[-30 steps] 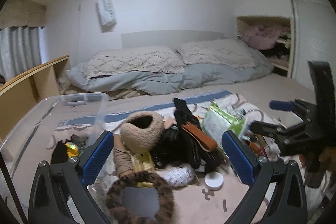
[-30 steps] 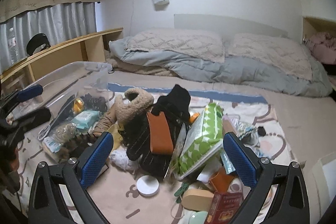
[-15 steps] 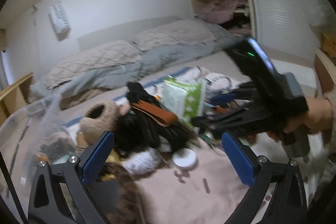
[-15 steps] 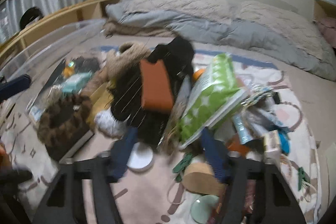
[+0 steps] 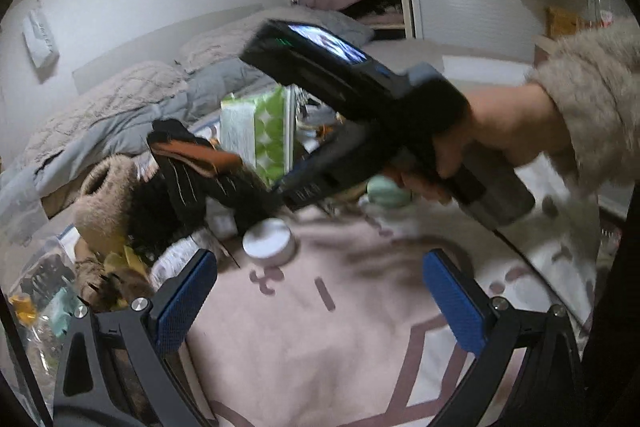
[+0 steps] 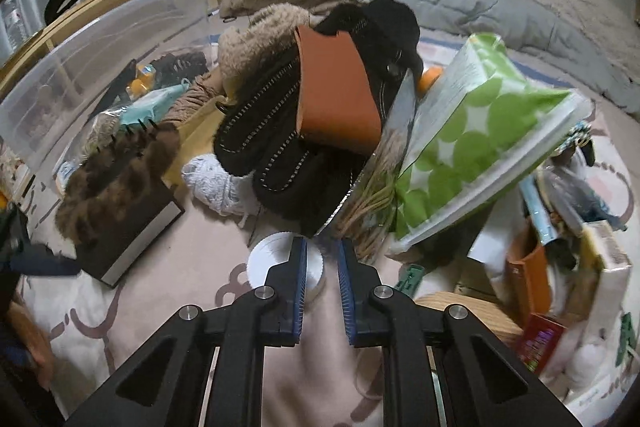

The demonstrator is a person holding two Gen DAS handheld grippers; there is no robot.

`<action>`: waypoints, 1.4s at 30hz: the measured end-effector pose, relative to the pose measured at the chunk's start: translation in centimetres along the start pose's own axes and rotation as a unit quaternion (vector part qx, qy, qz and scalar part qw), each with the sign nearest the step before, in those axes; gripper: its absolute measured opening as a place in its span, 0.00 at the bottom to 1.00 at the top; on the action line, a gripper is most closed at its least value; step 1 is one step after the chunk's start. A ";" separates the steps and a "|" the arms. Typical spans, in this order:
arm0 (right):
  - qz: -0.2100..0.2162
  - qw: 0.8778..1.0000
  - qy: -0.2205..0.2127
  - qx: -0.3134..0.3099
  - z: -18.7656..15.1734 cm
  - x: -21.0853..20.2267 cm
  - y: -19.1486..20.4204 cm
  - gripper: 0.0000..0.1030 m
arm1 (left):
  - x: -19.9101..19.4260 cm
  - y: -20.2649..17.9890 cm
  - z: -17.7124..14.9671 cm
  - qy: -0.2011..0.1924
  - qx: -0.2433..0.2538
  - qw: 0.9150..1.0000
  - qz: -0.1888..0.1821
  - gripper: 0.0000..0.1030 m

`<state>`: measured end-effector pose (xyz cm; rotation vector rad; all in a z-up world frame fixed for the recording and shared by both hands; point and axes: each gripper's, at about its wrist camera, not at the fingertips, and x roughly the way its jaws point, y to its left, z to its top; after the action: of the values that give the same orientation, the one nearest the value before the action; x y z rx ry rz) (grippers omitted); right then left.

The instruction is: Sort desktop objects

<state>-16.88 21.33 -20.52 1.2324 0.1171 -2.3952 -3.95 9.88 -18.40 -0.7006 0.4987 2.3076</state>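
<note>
— So, where is there room to move on this pale pink patterned rug [image 5: 360, 359]?

— Mostly in the near part. Between the wide-set blue pads of the left gripper [image 5: 320, 291] the rug lies bare, and its jaws stand apart with nothing between them. Farther off, the heap begins: a round white lidded jar [image 5: 269, 236] sits at its near edge, just in front of the black stitched gloves with an orange leather patch [image 5: 200, 167].

— And the other gripper?

— From the left wrist view, a hand in a fuzzy beige sleeve [image 5: 500, 131] holds the right gripper [image 6: 322, 263] across the frame, pointing down toward the jar. In its own view the jaws have just been closing and stand nearly together, only a narrow gap left. The left finger overlaps the jar's right part [image 6: 276, 259]; whether the pads touch it, I cannot tell.

— What hems that spot in?

— A green-and-white dotted plastic pack [image 6: 472, 131] leans over from the right, with a bundle of pale straw-like stalks [image 6: 372, 199] under its edge. On the left a dark flat box with a brown fur ring on it [image 6: 120, 195] lies near a clear plastic storage bin [image 6: 100, 39]. A white knitted thing [image 6: 216, 183] lies just beyond the jar.

— How does the jar look?

— Low, round, plain white, with a ridged rim on its lid, upright on the rug.
</note>
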 end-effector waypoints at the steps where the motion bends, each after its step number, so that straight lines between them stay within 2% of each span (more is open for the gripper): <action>1: 0.001 1.000 0.003 0.000 0.0 0.3 -0.1 0.16 | 0.2 0.1 -0.3 0.004 -0.001 1.000 -0.001 1.00; 8: -0.005 1.000 0.017 -0.016 0.6 2.4 0.1 0.16 | 1.7 1.6 -2.3 0.027 -0.028 0.999 -0.013 1.00; 11: 0.001 1.000 0.027 -0.005 1.0 3.2 -0.1 0.16 | 2.1 2.3 -2.6 0.032 -0.045 0.998 -0.026 0.95; 14: 0.011 0.999 0.035 0.005 1.2 3.8 -0.5 0.16 | 2.5 2.6 -2.7 0.037 -0.057 0.997 -0.031 0.94; 22: 0.042 0.998 0.037 0.028 0.0 3.1 -0.9 0.16 | 2.4 2.5 -2.8 0.034 -0.057 0.997 -0.034 0.94; 24: 0.061 0.997 0.044 0.029 -0.6 2.8 -0.6 0.16 | 2.4 2.5 -2.8 0.034 -0.056 0.997 -0.033 0.94; 31: 0.079 0.995 0.050 0.030 -1.7 1.9 -0.1 0.16 | 2.3 2.6 -2.9 0.032 -0.055 0.998 -0.026 0.94; 35: 0.092 0.994 0.053 0.017 -2.0 1.6 0.7 0.16 | 2.4 2.5 -2.9 0.034 -0.052 0.998 -0.022 0.93; 37: 0.116 0.991 0.059 0.010 -2.0 1.7 1.5 0.16 | 2.5 2.4 -2.9 0.038 -0.050 0.998 -0.023 0.87; 40: 0.135 0.988 0.066 -0.023 -1.9 1.4 3.0 0.16 | 2.7 2.7 -2.9 0.043 -0.056 0.997 -0.018 0.87; 42: 0.134 0.989 0.054 -0.028 -1.5 0.6 3.0 0.16 | 2.8 2.9 -2.9 0.044 -0.062 0.997 -0.014 0.87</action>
<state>-14.76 18.85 -21.50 1.2656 0.0481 -2.0818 -6.72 7.64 -21.91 -0.8654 0.3851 2.3043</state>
